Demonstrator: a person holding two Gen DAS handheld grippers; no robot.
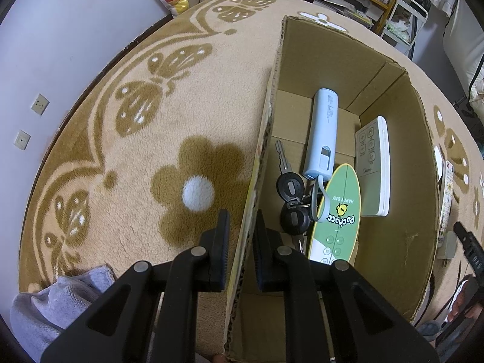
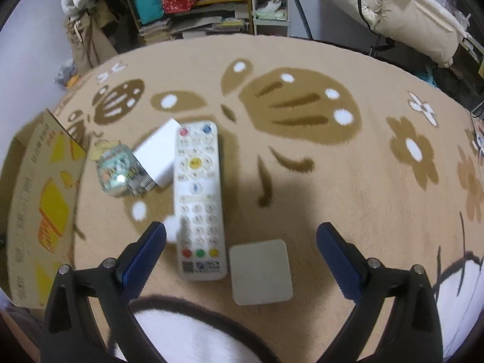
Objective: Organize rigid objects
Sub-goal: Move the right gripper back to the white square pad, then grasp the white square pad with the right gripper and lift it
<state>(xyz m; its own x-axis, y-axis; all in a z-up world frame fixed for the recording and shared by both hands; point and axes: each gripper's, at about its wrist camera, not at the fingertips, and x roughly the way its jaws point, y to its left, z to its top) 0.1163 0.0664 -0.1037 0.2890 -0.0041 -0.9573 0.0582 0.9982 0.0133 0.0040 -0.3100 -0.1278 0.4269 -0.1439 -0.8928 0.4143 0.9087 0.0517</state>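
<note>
— Left gripper [image 1: 240, 236] pinches the cardboard box [image 1: 393, 139] wall, likely steadying it; right gripper [image 2: 241, 243] is spread wide.

— Why?

— Probably for the white remote [image 2: 198, 202] at lower centre; charger [image 2: 160, 154] and jar [image 2: 116, 171] lie beyond, upper left.

Open right claw [image 2: 241, 252] over remote [image 2: 198, 199], rug [image 2: 332, 187].

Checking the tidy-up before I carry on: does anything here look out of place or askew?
Nothing looks damaged or spilled. Four items lie outside the cardboard box on the rug: a white remote, a white charger block, a clear round trinket and a grey square pad. The left gripper straddles the box's wall.
</note>
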